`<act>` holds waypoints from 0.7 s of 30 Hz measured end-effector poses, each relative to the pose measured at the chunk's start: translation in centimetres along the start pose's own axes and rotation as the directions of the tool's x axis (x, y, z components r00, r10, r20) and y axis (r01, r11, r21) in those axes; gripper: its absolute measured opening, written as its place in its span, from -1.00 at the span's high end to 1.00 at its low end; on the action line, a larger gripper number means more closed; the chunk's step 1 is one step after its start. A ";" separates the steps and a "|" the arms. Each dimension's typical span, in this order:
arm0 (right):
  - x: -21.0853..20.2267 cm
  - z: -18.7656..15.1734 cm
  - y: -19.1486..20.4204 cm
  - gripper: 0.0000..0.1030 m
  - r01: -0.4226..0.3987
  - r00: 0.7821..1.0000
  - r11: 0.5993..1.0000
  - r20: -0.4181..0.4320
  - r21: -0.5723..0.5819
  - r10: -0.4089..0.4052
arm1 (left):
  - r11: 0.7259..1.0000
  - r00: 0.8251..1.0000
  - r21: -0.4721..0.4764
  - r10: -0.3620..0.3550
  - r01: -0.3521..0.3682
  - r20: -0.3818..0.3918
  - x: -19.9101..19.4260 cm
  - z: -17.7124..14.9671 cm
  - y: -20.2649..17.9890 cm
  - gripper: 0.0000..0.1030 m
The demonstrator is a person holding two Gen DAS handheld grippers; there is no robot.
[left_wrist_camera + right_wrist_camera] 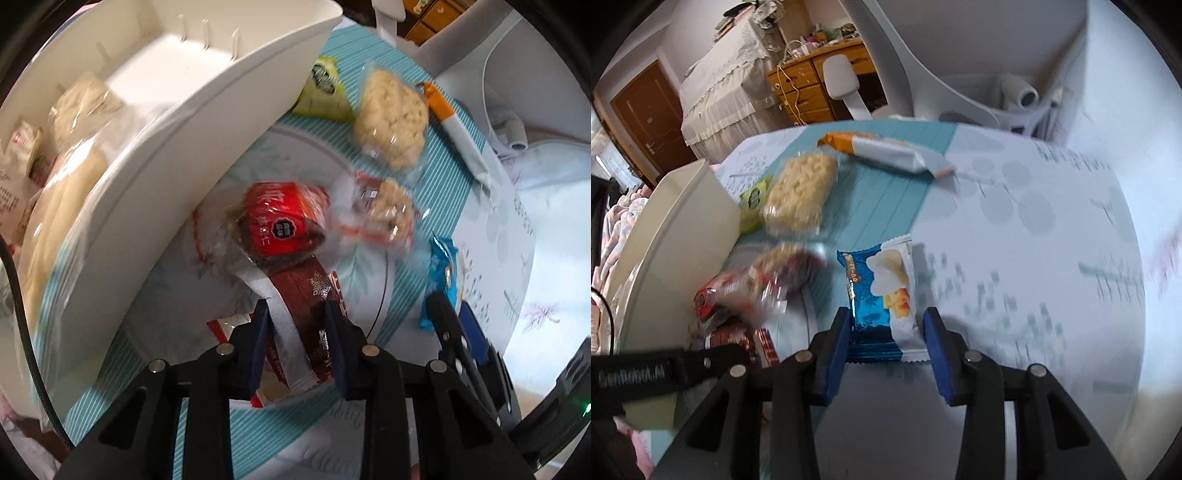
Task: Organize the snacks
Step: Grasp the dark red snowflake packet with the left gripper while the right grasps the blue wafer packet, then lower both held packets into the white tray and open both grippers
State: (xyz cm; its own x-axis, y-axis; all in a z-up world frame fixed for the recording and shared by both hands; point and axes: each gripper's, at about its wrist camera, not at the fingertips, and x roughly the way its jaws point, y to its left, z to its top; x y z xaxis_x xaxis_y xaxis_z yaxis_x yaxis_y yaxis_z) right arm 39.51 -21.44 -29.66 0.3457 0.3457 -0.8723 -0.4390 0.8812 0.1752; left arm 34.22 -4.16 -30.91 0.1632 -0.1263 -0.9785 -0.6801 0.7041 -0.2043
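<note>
My left gripper [297, 314] is shut on a dark red snack packet with a snowflake print [308, 306], held above the table. Just beyond it lies a red wrapped snack [282, 225] and a clear-wrapped nut bar [391, 212]. My right gripper [886, 325] is shut on a blue and white snack packet [882, 295]; its fingers [448, 317] and the blue packet [441, 273] also show in the left wrist view. The white storage box [177, 158] with several snacks inside stands at the left.
A pale puffed-rice cake [391, 114], a green packet [325, 88] and an orange and white bar [454, 125] lie on the teal patterned tablecloth [1015, 221]. A white chair [923, 74] stands behind the table. The box wall [676, 229] is close on the left.
</note>
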 end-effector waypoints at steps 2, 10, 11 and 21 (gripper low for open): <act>-0.8 -1.0 0.0 0.22 0.003 1.000 1.000 -0.022 0.020 -0.003 | 1.000 1.000 0.007 0.000 0.000 -0.027 -0.3 -0.6 0.2 0.48; -5.0 -5.7 1.2 0.29 0.004 0.997 0.998 -0.073 0.068 0.001 | 0.996 0.998 0.091 -0.014 0.019 -0.058 -3.3 -3.8 0.9 0.48; -5.5 -6.1 1.6 0.29 0.005 0.997 0.998 -0.075 0.064 0.000 | 0.995 0.998 0.098 -0.020 0.026 -0.060 -3.7 -4.0 0.9 0.49; -9.7 -9.0 5.1 0.34 -0.019 0.996 0.999 -0.081 0.040 0.022 | 0.967 0.992 0.218 -0.128 0.129 -0.017 -11.4 -5.7 3.5 0.48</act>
State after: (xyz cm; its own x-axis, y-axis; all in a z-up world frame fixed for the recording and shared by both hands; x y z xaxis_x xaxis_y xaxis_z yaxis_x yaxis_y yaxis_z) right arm 26.49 -23.20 -24.40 0.2676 0.3377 -0.9024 -0.4122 0.8867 0.2095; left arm 25.87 -4.22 -20.64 0.2368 -0.2278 -0.9445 -0.4806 0.8174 -0.3176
